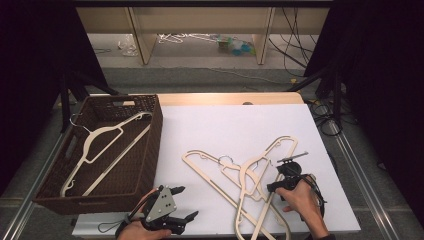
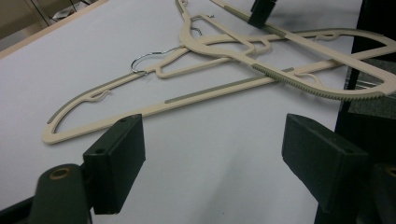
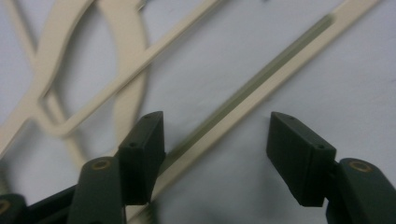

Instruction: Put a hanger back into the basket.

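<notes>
My left hand-held gripper (image 1: 186, 202) hovers at the near edge of the white tabletop (image 1: 225, 125), jaws apart and empty. My right hand-held gripper (image 3: 215, 140) sits low over the pile of cream hangers (image 1: 250, 180), jaws apart astride one hanger's straight bar (image 3: 243, 102), not clamped. Farther left, the brown wicker basket (image 1: 150, 145) holds another hanger (image 1: 100, 145)
</notes>
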The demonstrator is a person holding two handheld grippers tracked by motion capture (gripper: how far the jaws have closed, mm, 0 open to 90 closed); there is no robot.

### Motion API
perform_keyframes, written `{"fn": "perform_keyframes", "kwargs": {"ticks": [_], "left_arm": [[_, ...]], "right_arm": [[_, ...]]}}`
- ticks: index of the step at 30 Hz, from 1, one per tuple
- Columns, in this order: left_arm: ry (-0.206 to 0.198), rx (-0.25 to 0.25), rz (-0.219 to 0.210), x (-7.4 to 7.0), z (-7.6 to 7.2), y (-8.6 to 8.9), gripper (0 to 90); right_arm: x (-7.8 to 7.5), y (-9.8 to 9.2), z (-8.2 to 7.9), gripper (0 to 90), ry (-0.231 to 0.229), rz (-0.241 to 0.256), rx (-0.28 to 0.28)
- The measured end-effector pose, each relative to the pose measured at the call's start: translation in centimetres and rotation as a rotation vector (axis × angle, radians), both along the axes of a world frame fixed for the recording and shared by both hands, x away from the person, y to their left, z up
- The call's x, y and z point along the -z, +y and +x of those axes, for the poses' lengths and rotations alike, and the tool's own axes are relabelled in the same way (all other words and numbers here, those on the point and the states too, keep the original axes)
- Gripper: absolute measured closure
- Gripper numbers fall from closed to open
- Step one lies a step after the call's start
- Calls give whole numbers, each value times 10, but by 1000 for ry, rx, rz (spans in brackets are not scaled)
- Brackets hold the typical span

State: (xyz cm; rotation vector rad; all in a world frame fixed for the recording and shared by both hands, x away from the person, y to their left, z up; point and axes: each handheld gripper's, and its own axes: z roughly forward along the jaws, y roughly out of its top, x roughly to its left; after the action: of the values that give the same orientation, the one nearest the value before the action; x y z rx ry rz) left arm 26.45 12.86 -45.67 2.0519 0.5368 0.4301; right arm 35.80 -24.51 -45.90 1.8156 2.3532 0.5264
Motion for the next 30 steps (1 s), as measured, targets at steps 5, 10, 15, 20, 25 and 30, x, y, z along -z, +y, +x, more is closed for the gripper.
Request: {"fn": "perform_keyframes", "kwargs": {"ticks": [5,10,15,20,25,30], "left_arm": [[-3,7,11,1,-1,-2,214],[3,6,10,2,0,-2,214],[7,7,4,2,0,-2,213],[6,8,3,2,-1,-2,213],[4,12,13,2,0,-1,213],[7,15,16,2,0,-1,213]], "right_arm": [[2,8,0,325,14,-54,-45],[4,14,0,364,13,-91,-53],[2,11,-1,430,36,-118,-82],[0,-1,-1,580,14,-73,-86],[1,-14,1,669,3,-17,-63],[-1,-15,1,726,-24,9,-66]]}}
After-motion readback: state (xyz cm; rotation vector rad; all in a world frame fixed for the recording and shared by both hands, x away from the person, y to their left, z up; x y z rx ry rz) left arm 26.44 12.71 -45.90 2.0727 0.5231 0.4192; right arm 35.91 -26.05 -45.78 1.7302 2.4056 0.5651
